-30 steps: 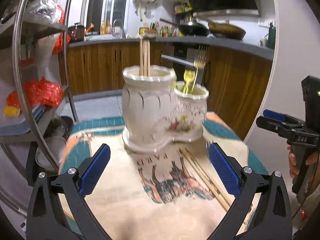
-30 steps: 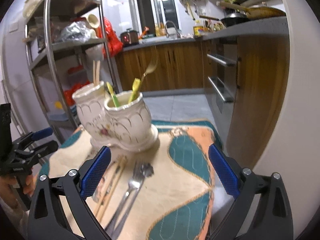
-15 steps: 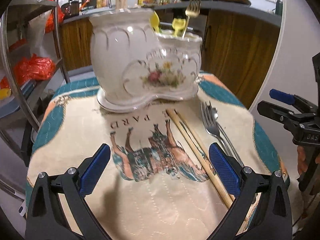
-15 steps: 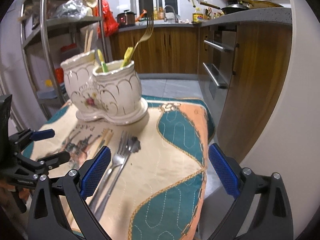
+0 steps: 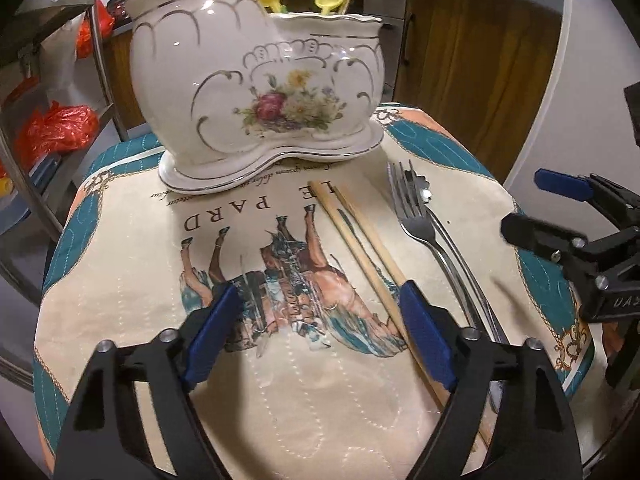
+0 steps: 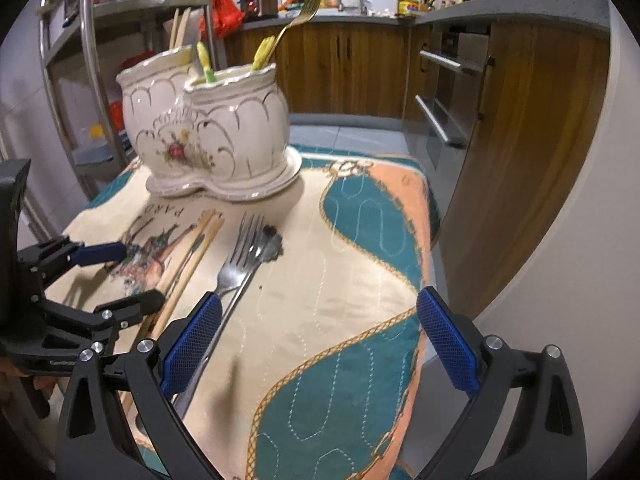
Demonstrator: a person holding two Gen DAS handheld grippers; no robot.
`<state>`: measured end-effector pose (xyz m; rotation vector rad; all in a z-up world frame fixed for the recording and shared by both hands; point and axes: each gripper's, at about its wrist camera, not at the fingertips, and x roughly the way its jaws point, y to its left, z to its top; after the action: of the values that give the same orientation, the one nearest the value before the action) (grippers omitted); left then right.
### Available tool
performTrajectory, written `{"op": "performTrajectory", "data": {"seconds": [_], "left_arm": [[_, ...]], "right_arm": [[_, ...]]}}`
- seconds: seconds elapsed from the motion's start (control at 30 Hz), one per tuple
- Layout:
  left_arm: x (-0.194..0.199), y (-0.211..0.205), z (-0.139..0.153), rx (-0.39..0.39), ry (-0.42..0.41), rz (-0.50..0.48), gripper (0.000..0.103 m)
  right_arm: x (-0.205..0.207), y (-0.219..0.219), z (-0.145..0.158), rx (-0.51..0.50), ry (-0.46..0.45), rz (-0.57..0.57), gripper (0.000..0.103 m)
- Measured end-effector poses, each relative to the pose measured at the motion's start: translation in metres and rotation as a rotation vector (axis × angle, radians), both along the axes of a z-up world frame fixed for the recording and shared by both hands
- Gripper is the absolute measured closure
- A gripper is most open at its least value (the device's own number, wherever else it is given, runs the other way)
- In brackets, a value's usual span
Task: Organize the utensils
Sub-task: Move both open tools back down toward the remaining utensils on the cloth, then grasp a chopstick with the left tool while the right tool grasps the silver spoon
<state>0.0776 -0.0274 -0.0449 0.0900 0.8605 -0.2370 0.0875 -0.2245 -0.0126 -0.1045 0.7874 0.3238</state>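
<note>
A white flowered ceramic holder [image 5: 260,92] [image 6: 212,136] stands at the back of the patterned cloth [image 5: 280,400]; wooden chopsticks stick out of its taller cup, yellow utensils and a gold fork [image 6: 300,16] out of the lower one. Two loose chopsticks [image 5: 360,248] [image 6: 192,256] lie on the cloth, and beside them a steel fork [image 5: 412,216] [image 6: 240,256] rests over another steel utensil [image 6: 272,240]. My left gripper [image 5: 320,332] [image 6: 120,278] hovers low, its jaws closing with only cloth between them, the right pad over the chopsticks. My right gripper [image 6: 320,344] [image 5: 560,216] is open beside the fork handle.
A metal shelf rack [image 6: 92,60] with red bags [image 5: 56,132] stands to the left of the table. Wooden kitchen cabinets [image 6: 348,64] and an oven front [image 6: 448,92] lie behind. The cloth's right edge [image 6: 428,240] drops off toward a white curved wall.
Both grippers have sunk toward the cloth and tipped downward, so the holder looms larger. My left gripper's jaws have narrowed. The utensils on the cloth have not moved.
</note>
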Motion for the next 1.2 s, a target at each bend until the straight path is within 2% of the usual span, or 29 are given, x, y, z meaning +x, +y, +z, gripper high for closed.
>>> {"op": "performTrajectory", "data": {"seconds": [0.13,0.17,0.2,0.23,0.3,0.37,0.4,0.53,0.57,0.67,0.77,0.83,0.9,1.07,1.2], "left_arm": [[-0.001,-0.008,0.003,0.019,-0.002,-0.035,0.043],[0.000,-0.010,0.003,0.019,-0.001,-0.044,0.053],[0.000,-0.011,0.004,0.009,0.007,-0.065,0.065],[0.000,-0.013,0.004,-0.002,0.018,-0.084,0.070],[-0.001,-0.016,0.006,0.006,0.025,-0.100,0.085],[-0.001,-0.016,0.007,0.010,0.028,-0.113,0.091],[-0.002,-0.015,0.007,0.009,0.033,-0.119,0.092],[-0.002,-0.011,0.009,0.005,0.043,-0.120,0.094],[-0.002,-0.011,0.008,0.006,0.044,-0.119,0.094],[-0.003,-0.010,0.010,0.005,0.055,-0.111,0.094],[0.000,-0.010,0.008,-0.043,0.094,-0.103,0.079],[0.000,-0.013,0.008,-0.017,0.080,-0.106,0.079],[0.000,-0.013,0.008,0.000,0.073,-0.100,0.088],[0.001,-0.007,0.009,-0.001,0.089,-0.138,0.090],[-0.002,0.006,0.011,0.030,0.114,-0.183,0.097]], "right_arm": [[0.003,0.005,-0.005,0.006,0.045,0.016,0.008],[0.004,0.006,-0.007,0.015,0.061,0.023,0.012],[0.004,0.008,-0.008,0.028,0.078,0.034,0.017],[0.005,0.011,-0.010,0.042,0.102,0.048,0.019],[0.006,0.015,-0.012,0.049,0.127,0.062,0.039],[0.007,0.020,-0.014,0.040,0.141,0.070,0.049],[0.007,0.022,-0.014,0.038,0.142,0.076,0.055],[0.005,0.033,-0.014,0.032,0.159,0.111,0.067],[0.005,0.037,-0.013,0.020,0.159,0.118,0.074],[0.005,0.046,-0.014,-0.036,0.155,0.129,0.076],[0.010,0.047,-0.014,-0.038,0.169,0.122,0.081],[0.015,0.046,-0.014,-0.015,0.180,0.111,0.091],[0.020,0.043,-0.014,0.002,0.191,0.109,0.093],[0.020,0.036,-0.012,0.000,0.196,0.109,0.099],[0.015,0.029,-0.011,-0.019,0.194,0.111,0.099]]}}
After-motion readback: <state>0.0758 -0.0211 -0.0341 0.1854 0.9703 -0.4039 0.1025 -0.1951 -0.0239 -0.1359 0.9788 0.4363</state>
